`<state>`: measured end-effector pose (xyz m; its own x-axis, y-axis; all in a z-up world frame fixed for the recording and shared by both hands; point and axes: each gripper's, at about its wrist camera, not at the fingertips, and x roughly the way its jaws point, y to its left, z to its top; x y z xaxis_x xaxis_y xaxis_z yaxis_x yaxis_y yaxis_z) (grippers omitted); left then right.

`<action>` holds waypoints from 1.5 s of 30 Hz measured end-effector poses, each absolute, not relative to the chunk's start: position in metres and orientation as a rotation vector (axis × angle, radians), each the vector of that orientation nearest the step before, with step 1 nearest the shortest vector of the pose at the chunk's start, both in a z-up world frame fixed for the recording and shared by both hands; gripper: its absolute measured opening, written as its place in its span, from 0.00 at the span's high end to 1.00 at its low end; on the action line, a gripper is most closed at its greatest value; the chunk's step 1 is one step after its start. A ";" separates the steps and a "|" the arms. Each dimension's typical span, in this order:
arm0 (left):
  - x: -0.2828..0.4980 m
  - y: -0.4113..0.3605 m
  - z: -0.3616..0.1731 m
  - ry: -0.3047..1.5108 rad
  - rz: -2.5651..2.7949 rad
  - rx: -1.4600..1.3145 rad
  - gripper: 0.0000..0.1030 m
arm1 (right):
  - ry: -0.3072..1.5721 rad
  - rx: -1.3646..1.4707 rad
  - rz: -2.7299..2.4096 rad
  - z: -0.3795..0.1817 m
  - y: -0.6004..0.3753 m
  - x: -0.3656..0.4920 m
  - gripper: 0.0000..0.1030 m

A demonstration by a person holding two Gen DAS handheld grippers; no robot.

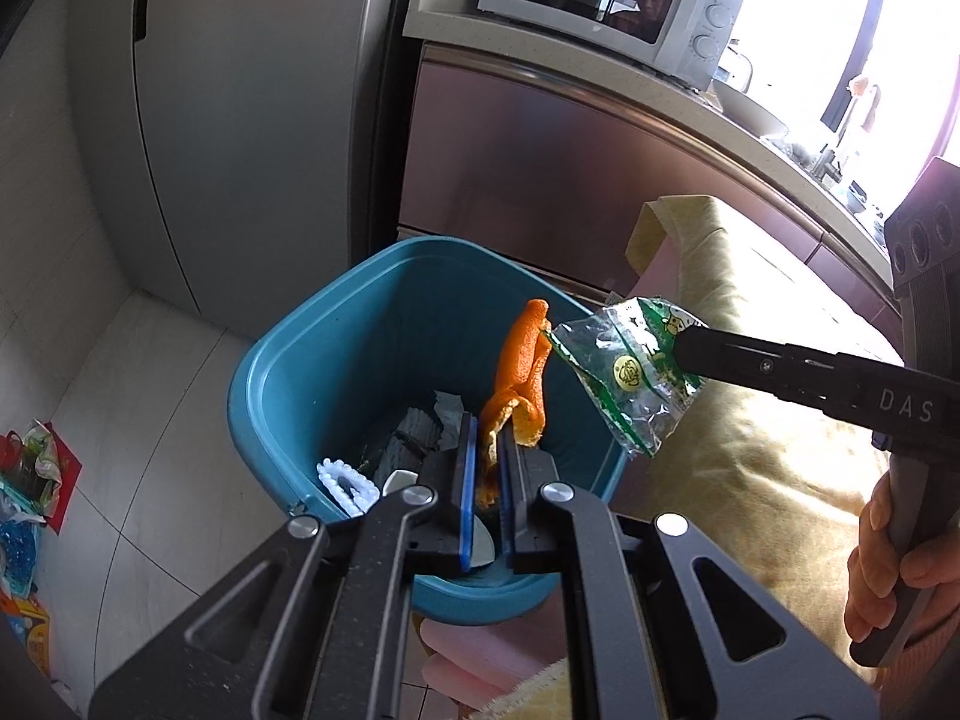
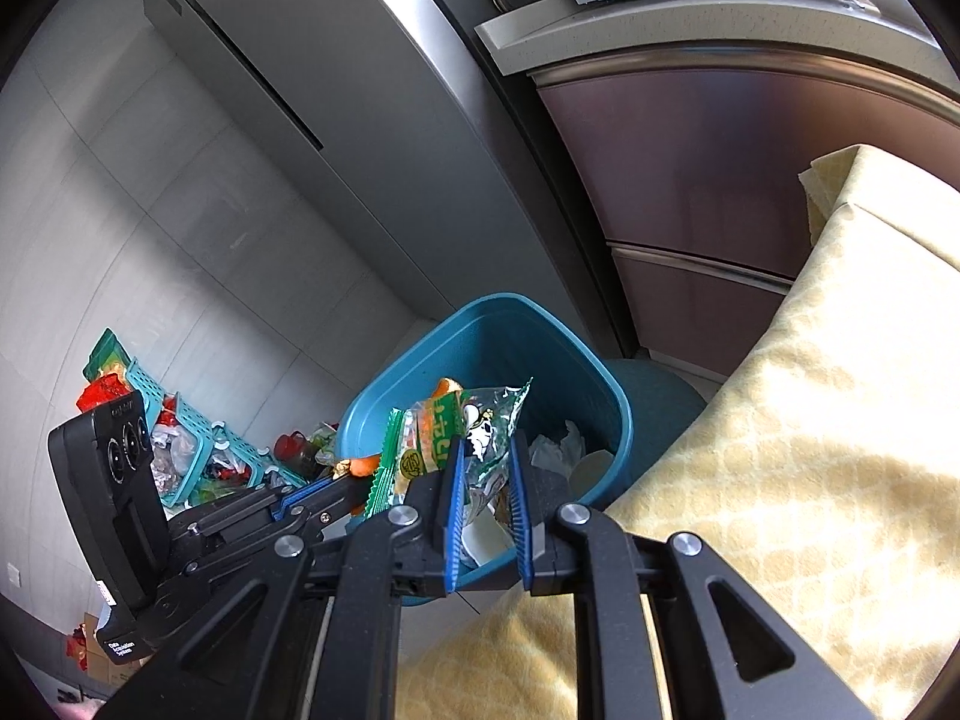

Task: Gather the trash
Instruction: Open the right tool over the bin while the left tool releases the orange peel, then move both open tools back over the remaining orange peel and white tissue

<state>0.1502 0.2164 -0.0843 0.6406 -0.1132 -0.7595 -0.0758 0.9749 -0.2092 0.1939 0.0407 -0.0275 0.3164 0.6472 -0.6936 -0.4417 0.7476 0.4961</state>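
Teal plastic bin (image 1: 282, 372) sits on the pale tiled floor (image 1: 150, 360), right up against the table with the yellow patterned cloth (image 1: 750, 420) and in front of the grey fridge (image 1: 240, 120). Both grippers are over its mouth, each with something pinched.

Left gripper (image 1: 489, 450) has its blue-padded fingers closed on a strip of orange peel (image 1: 525, 372); the peel sticks up past the fingertips and curls over the open bin. Right gripper (image 2: 486, 468) is clamped on a clear plastic wrapper (image 1: 624, 372) with green print and a little cartoon figure, crumpled between the pads. From the left camera the wrapper hangs above the bin's right rim, its corner almost touching the top of the peel.

Inside the bin so far: a white beaded ring-shaped thing (image 1: 348, 480), some dark grey ribbed pieces (image 1: 408, 438), crumpled white paper (image 1: 450, 414) and a pale rounded bit (image 2: 591, 468) near the bottom. Can't tell what half of it really is.

Off to the left on the floor there's a second pile, a teal slotted basket (image 2: 180, 432) lying tilted with red and shiny packaging (image 2: 168, 456) in and around it, well apart from the bin.

Background is a white microwave (image 1: 612, 0) on the counter (image 1: 660, 90) above brownish cabinet fronts. You can also see the person's hand (image 1: 894, 570) wrapped round the right gripper's handle in the left view.
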 end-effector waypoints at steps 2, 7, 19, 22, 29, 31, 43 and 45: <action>0.153 0.217 -0.087 0.884 -0.020 -0.236 0.93 | 1.027 0.230 0.720 -0.029 0.043 0.195 0.86; 0.160 0.218 -0.092 0.901 -0.021 -0.239 0.89 | 1.044 0.215 0.711 -0.036 0.051 0.198 0.85; 0.163 0.221 -0.097 0.901 -0.018 -0.254 0.83 | 1.062 0.187 0.679 -0.043 0.062 0.202 0.78; 0.158 0.221 -0.093 0.887 -0.038 -0.259 0.69 | 1.058 0.190 0.681 -0.044 0.058 0.201 0.75; 0.136 0.206 -0.070 0.795 -0.097 -0.230 0.37 | 1.017 0.193 0.680 -0.038 0.038 0.192 0.66; 0.127 0.198 -0.061 0.757 -0.123 -0.210 0.27 | 0.987 0.185 0.676 -0.032 0.030 0.185 0.57; 0.083 0.133 -0.018 0.595 -0.276 -0.129 0.05 | 0.802 0.215 0.586 0.007 -0.068 0.135 0.37; 0.081 0.114 -0.017 0.595 -0.314 -0.110 0.05 | 0.773 0.207 0.555 0.015 -0.092 0.124 0.34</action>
